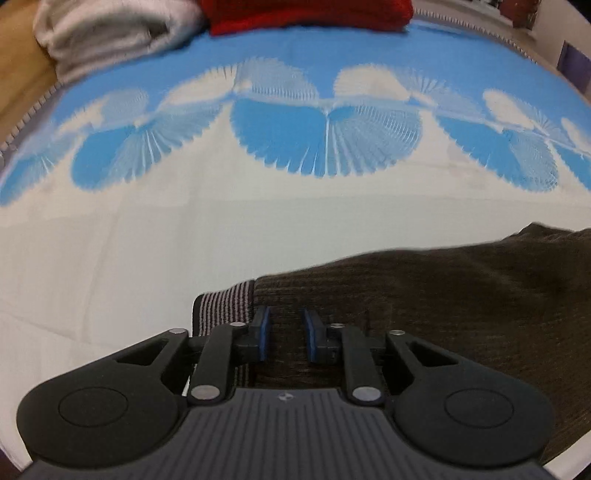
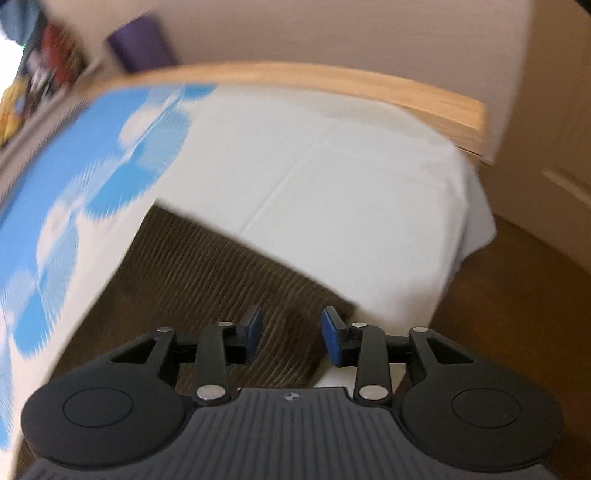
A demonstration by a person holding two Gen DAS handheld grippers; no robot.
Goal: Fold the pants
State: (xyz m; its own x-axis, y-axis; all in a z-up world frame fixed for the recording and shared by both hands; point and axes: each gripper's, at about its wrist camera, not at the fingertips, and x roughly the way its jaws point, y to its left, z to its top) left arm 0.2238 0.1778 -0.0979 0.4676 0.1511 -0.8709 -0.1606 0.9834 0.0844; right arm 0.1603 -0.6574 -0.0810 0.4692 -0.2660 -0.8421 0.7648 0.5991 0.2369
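Dark brown ribbed pants [image 1: 443, 288] lie on a white and blue patterned cloth [image 1: 147, 229]. Their striped grey waistband [image 1: 225, 306] shows at the left end in the left wrist view. My left gripper [image 1: 286, 328] is open just above the pants beside the waistband, jaws a little apart with nothing between them. In the right wrist view the pants [image 2: 207, 258] lie as a flat folded strip on the cloth. My right gripper [image 2: 291, 332] is open over the strip's near right corner, holding nothing.
A folded grey-white garment [image 1: 110, 33] and a red garment [image 1: 310, 14] lie at the far edge of the cloth. The wooden table edge [image 2: 332, 81] runs along the far side, with a purple container [image 2: 140, 44] beyond. Brown floor [image 2: 517, 295] lies right.
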